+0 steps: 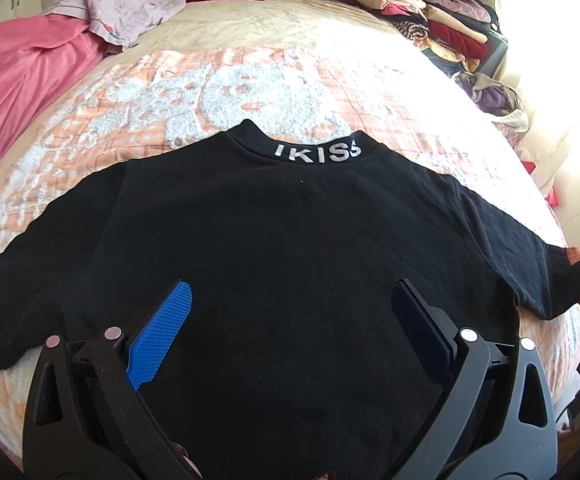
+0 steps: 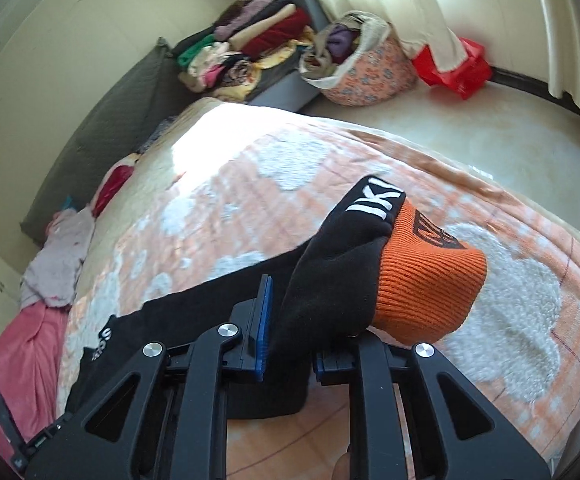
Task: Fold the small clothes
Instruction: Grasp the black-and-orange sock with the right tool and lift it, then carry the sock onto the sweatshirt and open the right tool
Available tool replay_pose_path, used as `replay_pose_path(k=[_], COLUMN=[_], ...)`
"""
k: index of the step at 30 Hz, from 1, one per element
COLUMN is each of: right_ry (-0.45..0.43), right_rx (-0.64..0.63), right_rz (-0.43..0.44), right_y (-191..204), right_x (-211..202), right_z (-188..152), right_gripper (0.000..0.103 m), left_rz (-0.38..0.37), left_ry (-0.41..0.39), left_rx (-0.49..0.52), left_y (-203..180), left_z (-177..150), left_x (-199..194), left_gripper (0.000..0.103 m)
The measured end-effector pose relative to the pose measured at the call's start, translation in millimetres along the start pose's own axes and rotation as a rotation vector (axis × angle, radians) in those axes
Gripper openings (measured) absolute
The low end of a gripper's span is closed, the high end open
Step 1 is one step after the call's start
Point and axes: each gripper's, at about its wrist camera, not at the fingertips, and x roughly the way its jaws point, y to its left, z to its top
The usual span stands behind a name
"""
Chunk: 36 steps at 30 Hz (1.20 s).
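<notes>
Lying flat on the bed, the black sweatshirt (image 1: 290, 240) spreads its soft, matte knit across a fleecy peach-and-white blanket (image 1: 210, 92), back up, collar away from me with white embroidered letters on the ribbed neckband (image 1: 316, 152). My left gripper (image 1: 290, 320) hangs over its lower body, ridged blue pads wide apart and holding nothing. My right gripper (image 2: 290, 328) is clamped on the sweatshirt's right sleeve (image 2: 330, 280), lifting it off the blanket; the thick fabric bunches between the pads, and the ribbed orange cuff (image 2: 430, 280) bulges past the fingers. Folded clothes (image 1: 422, 12) pile up beyond the bed's far corner.
</notes>
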Motion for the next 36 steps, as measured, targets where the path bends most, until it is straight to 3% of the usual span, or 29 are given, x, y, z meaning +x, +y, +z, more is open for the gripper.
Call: replay_pose_path(k=[19,36], right_ry=[0.032,0.138], right_rx=[-0.21,-0.405], right_rz=[0.184,0.318], right_y=[130,246], right_x=[-30,-11], right_z=[-14,-76], right_gripper=[0.011,0.011], left_rz=[-0.076,-0.195], left_ry=[-0.03,-0.024], left_rx=[-0.061,-0.18], left_y=[38,79], left_z=[-4,-6], left_x=[-26,-31], left_gripper=[0.094,0.094])
